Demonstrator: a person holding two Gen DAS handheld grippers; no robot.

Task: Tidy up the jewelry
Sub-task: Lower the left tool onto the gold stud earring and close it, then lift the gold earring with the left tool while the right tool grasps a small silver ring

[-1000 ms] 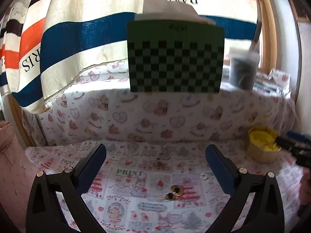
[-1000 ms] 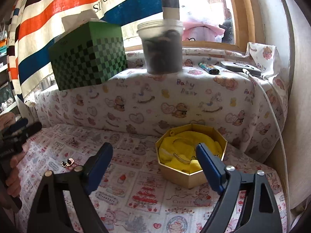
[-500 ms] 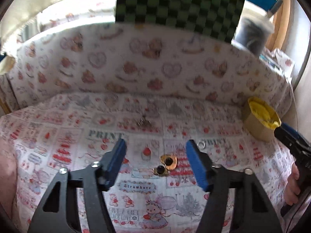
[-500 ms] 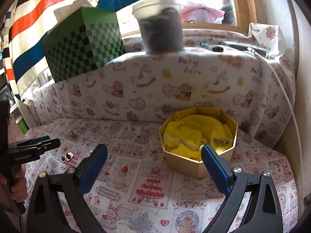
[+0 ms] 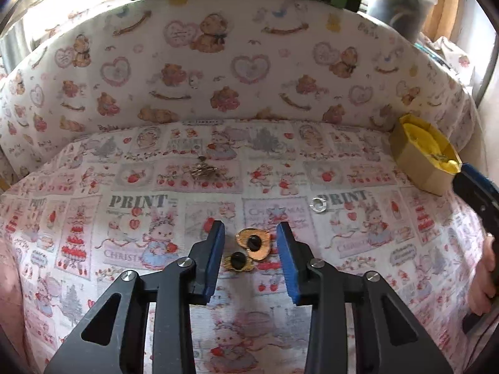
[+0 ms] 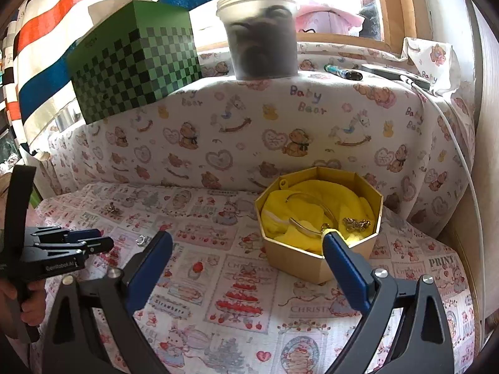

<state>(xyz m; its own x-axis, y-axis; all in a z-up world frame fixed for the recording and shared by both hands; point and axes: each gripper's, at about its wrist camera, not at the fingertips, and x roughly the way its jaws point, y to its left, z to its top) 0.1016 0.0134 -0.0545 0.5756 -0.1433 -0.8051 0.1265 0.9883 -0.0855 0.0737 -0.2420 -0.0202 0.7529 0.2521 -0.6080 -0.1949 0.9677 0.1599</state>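
Two gold earrings (image 5: 253,243) with dark centres lie on the printed cloth, between the blue pads of my left gripper (image 5: 251,251). Its jaws are closing around them, with a gap still showing on each side. A small silver ring (image 5: 318,204) lies to the right, and a tangled metal piece (image 5: 202,170) lies farther back. My right gripper (image 6: 246,243) hangs open and holds nothing, just in front of the gold octagonal box (image 6: 296,260). Its yellow lining holds a bangle (image 6: 308,205) and a gold chain (image 6: 355,224). The left gripper (image 6: 87,243) appears low at the left of the right wrist view.
A padded ledge in teddy-bear cloth rises behind the work surface. On it stand a green chequered box (image 6: 134,62) and a plastic tub (image 6: 262,40), with a lighter (image 6: 343,73) and a phone with its cable (image 6: 396,74). A striped cloth (image 6: 46,46) hangs at the back left.
My left gripper has tipped downward and sunk toward the cloth, and its jaws have narrowed from wide open to either side of the earrings. The right gripper has hardly moved.
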